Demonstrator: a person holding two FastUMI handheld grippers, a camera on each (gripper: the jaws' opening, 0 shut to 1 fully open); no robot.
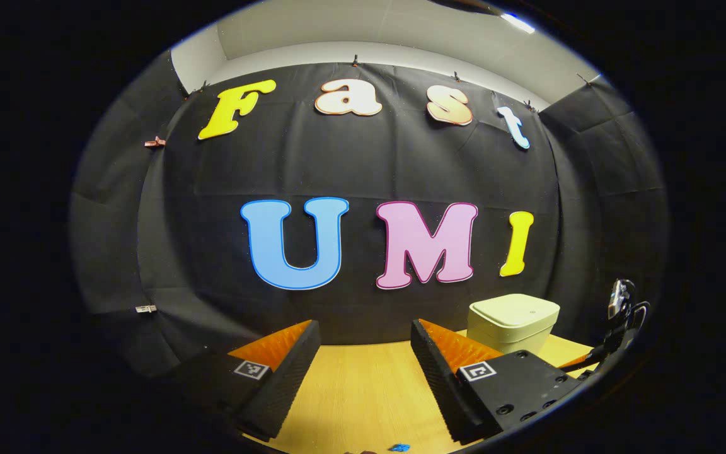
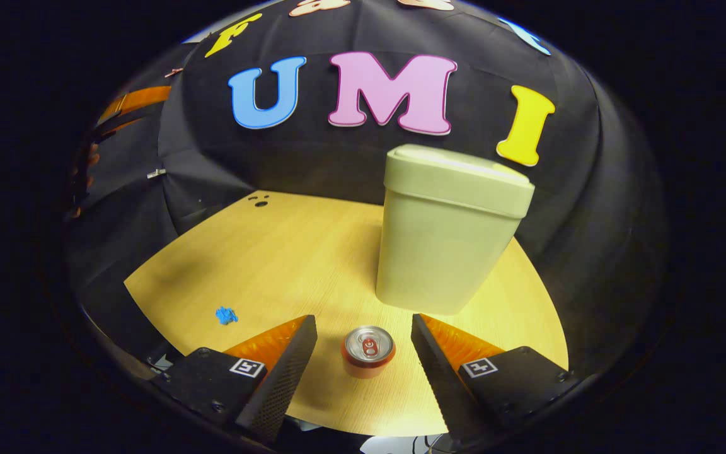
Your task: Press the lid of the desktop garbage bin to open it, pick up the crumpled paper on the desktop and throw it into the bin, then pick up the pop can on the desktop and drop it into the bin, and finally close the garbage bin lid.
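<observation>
Black cloth walls close in a light wooden desk (image 1: pixel 363 391) on all sides. From the left gripper view, your left hand-held gripper (image 1: pixel 363 372) hangs above that desk with its fingers spread wide and nothing between them. Beyond its right finger stands the pale garbage bin (image 1: pixel 513 323), lid down, its lower body cut off by the finger in front of it. At the far right edge you can see part of the other hand-held gripper (image 1: pixel 618 315), with cables, too distorted to read clearly. A small blue scrap (image 1: pixel 399 448) lies on the desk at the very bottom, partly cut off.

In the right gripper view, your right hand-held gripper (image 2: pixel 363 359) also stands wide open, gripping nothing. The pop can (image 2: pixel 368 350) stands upright on the desk directly between its two fingers, clear of both, its silver top with pull tab facing the camera. Just behind the can and slightly right rises the garbage bin (image 2: pixel 445 243), lid shut, nothing standing between it and the can. The blue scrap (image 2: pixel 226 314) sits on the desk to the left, near the left finger but apart from it. Two dark holes (image 2: pixel 259 200) mark the desk's far edge. At the far left edge, an orange and black shape (image 2: pixel 130 107) shows, too warped to make out.
</observation>
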